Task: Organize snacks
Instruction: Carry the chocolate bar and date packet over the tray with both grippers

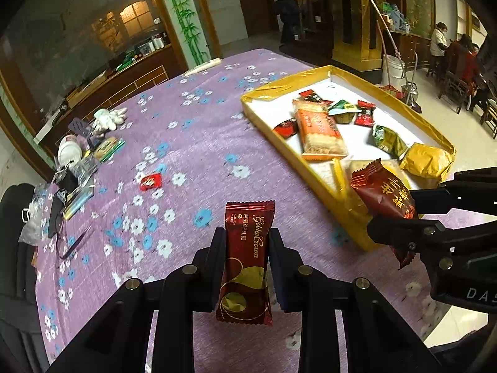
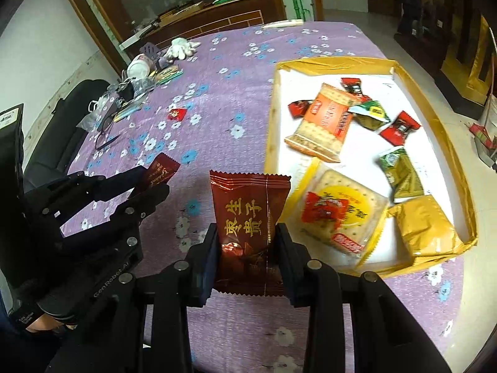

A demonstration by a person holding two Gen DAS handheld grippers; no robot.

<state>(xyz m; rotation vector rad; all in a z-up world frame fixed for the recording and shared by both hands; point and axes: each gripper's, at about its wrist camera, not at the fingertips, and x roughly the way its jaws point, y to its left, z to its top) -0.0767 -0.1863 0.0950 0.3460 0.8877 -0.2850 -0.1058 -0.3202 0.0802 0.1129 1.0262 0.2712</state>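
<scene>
Both snacks gripped and lifted off purple floral tablecloth (image 1: 192,143), presumably bound for yellow-rimmed tray (image 1: 273,91). Left gripper (image 1: 247,248) pinched on Golden Crown nougat bar (image 1: 245,261), held upright by its midsection so both crimped ends stay free. Right gripper (image 2: 247,245) clamped on brown jujube packet (image 2: 251,214), just beside tray's near edge. Tray already carrying orange cracker pack (image 2: 323,121), square cracker pack (image 2: 338,214), small candies. One small red candy (image 1: 150,181) left lying on cloth, well apart from tray. Likely next: release into tray.
</scene>
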